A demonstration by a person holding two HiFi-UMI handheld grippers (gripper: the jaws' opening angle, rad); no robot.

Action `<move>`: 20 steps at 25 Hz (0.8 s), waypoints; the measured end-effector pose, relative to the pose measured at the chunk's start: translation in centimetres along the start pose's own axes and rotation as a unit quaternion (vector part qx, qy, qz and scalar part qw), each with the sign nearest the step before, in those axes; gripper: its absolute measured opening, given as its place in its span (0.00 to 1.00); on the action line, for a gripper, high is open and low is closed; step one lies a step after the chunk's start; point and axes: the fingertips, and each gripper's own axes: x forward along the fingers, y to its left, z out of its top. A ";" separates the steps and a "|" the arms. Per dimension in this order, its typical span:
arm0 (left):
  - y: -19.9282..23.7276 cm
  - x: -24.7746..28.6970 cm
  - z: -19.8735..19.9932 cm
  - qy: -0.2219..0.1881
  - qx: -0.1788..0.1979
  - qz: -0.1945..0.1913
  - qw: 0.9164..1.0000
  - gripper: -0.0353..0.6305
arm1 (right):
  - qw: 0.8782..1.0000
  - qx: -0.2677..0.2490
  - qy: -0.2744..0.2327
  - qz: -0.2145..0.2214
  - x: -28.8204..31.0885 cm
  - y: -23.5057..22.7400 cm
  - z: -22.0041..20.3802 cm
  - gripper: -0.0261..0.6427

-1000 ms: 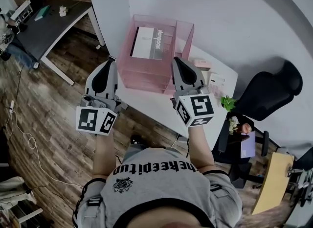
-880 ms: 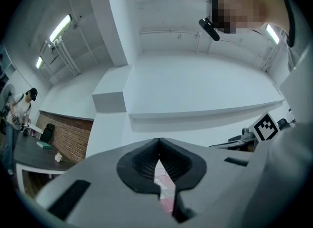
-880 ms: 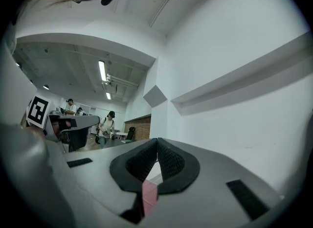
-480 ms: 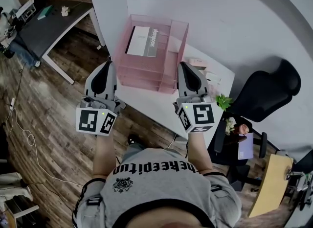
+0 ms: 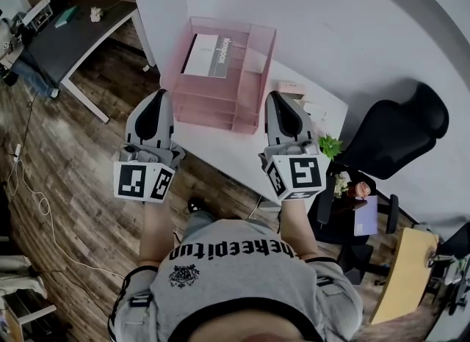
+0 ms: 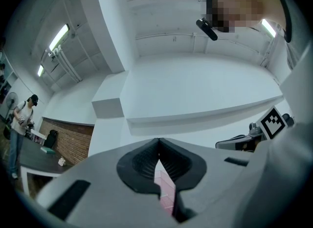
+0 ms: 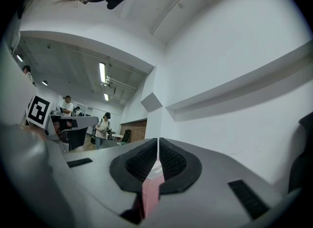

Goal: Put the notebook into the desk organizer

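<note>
The pink see-through desk organizer [image 5: 236, 106] stands on the white desk [image 5: 220, 150]. A white and grey notebook [image 5: 208, 56] lies flat in its top tray. My left gripper [image 5: 159, 94] hangs at the desk's left front edge, short of the organizer, with its jaws shut and empty. To the organizer's right my right gripper [image 5: 276, 97] is held over the desk, likewise shut on nothing. In the left gripper view the left gripper [image 6: 158, 141] has touching jaw tips, with the pink organizer [image 6: 166, 195] showing below them. The right gripper [image 7: 158, 141] looks the same in the right gripper view, over the pink organizer [image 7: 149, 195].
Small pale boxes [image 5: 295, 89] and a little green plant [image 5: 330, 146] sit on the desk's right end. A black office chair [image 5: 396, 139] stands to the right. A dark table [image 5: 66, 39] is at the far left on the wooden floor. People stand in the background.
Both grippers have drawn back a little from the organizer, the right one shifting rightward. The notebook stays in the top tray. Both stay shut.
</note>
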 end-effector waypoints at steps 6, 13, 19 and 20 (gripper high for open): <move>-0.9 -0.5 -0.1 0.002 0.003 0.002 1.000 0.06 | 1.000 0.003 -0.003 -0.005 -1.0 -0.5 0.1 0.04; -1.5 -1.2 0.1 0.004 0.004 0.004 1.000 0.06 | 1.000 0.006 -0.001 -0.002 -1.8 -0.2 0.1 0.04; -2.0 -1.6 0.2 0.005 0.004 0.004 1.000 0.06 | 1.000 0.010 -0.005 -0.003 -2.4 -0.3 0.3 0.04; -2.0 -1.7 0.2 0.005 0.005 0.004 1.000 0.06 | 1.000 0.011 -0.005 -0.003 -2.5 -0.3 0.3 0.04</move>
